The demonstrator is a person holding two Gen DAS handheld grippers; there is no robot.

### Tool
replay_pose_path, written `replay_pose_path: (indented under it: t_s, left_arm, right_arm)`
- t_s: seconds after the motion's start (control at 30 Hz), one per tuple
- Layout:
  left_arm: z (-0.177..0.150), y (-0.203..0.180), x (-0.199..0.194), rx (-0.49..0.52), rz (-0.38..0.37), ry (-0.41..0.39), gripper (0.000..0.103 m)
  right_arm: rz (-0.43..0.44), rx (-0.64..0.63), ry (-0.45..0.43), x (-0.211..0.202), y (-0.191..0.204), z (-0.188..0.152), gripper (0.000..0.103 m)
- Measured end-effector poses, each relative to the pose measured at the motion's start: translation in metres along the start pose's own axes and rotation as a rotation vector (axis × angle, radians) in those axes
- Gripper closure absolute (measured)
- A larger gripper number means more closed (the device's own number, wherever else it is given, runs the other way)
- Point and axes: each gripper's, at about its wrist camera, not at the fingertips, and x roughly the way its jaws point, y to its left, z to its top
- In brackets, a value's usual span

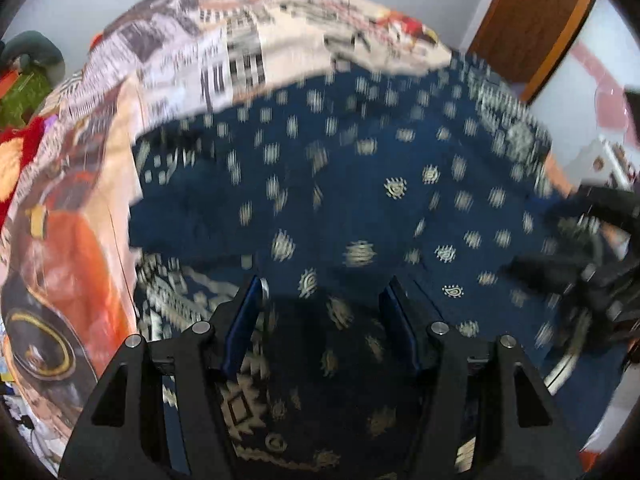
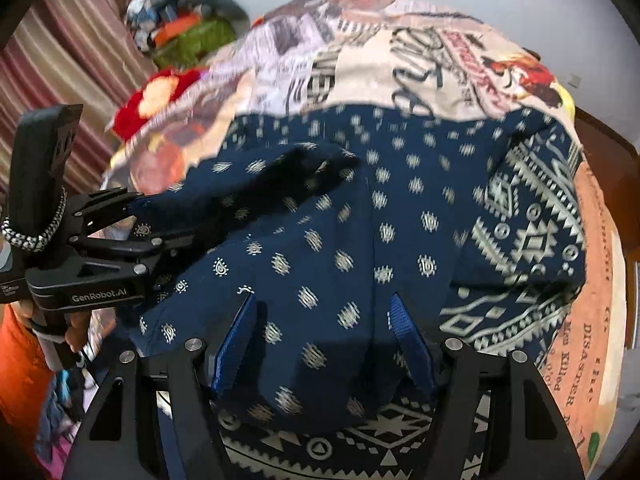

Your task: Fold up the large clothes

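Observation:
A large dark blue garment [image 1: 360, 200] with small cream motifs and a geometric cream border lies spread on a bed. My left gripper [image 1: 324, 300] hangs over its near part, pointing steeply down. Its blue pads stand apart with only flat cloth below them. In the right wrist view the same garment [image 2: 360, 220] bulges in folds. My right gripper [image 2: 324, 320] is open above it, a hump of cloth lying between its fingers without being pinched. The left gripper [image 2: 160, 224] shows at the left edge of that view. The right gripper [image 1: 560, 256] is a dark blur at the right of the left view.
A bedsheet [image 2: 420, 64] printed with newspaper-style pictures and text covers the bed under the garment. A red cushion [image 2: 152, 96] and a heap of toys [image 2: 188, 28] lie at the far left. A striped curtain [image 2: 60, 60] hangs on the left, and a wooden door [image 1: 528, 16] stands at the far right.

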Motion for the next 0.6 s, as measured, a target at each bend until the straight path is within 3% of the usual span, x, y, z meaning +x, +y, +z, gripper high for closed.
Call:
replay_pose_path:
  t_s: [0.23, 0.43, 0.6]
  left_arm:
    - [-0.023, 0.012, -0.013, -0.086, -0.033, -0.024, 0.039]
    - [-0.032, 0.01, -0.038, -0.068, -0.004, -0.06, 0.039]
    - [-0.038, 0.018, -0.073, -0.074, 0.031, -0.137, 0.039]
  right_arm:
    - [-0.062, -0.069, -0.029, -0.009, 0.014, -0.022, 0.036]
    - [-0.079, -0.044, -0.062, -0.031, 0.017, -0.031, 0.036]
    - [-0.1, -0.027, -0.111, -0.059, 0.017, -0.042, 0.036]
